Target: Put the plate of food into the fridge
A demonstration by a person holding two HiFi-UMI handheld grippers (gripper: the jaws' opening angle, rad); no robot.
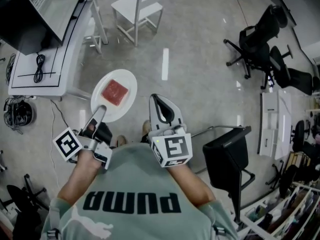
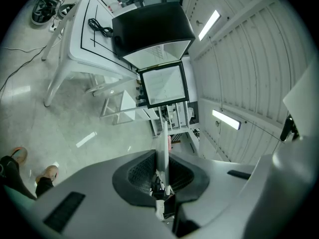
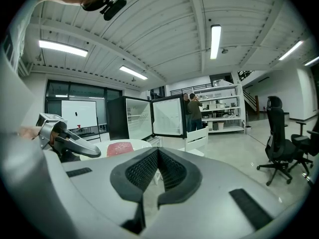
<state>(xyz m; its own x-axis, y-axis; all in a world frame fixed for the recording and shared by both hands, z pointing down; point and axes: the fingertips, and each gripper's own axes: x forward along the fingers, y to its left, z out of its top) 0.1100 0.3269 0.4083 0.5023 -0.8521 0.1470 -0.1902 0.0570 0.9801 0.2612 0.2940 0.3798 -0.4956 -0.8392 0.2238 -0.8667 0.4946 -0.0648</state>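
Note:
A white plate [image 1: 122,81] carries a red slab of food [image 1: 115,92]. My left gripper [image 1: 101,110] is shut on the plate's near rim and holds it level over the floor. In the left gripper view the plate [image 2: 163,141] shows edge-on, pinched between the pads. My right gripper [image 1: 157,99] is beside the plate on its right, shut and holding nothing. The right gripper view shows the plate [image 3: 133,144], the food [image 3: 119,149] and the left gripper [image 3: 70,141] at the left. Ahead stands a black fridge [image 3: 130,117] with its door [image 3: 169,116] swung open.
A white table [image 1: 47,69] with a black cable [image 1: 39,66] stands at the left beside the fridge [image 1: 20,26]. A white stool [image 1: 137,11] is ahead. Black office chairs [image 1: 260,39] stand at the right and a black seat [image 1: 227,151] close by. People [image 3: 194,111] stand at distant shelves.

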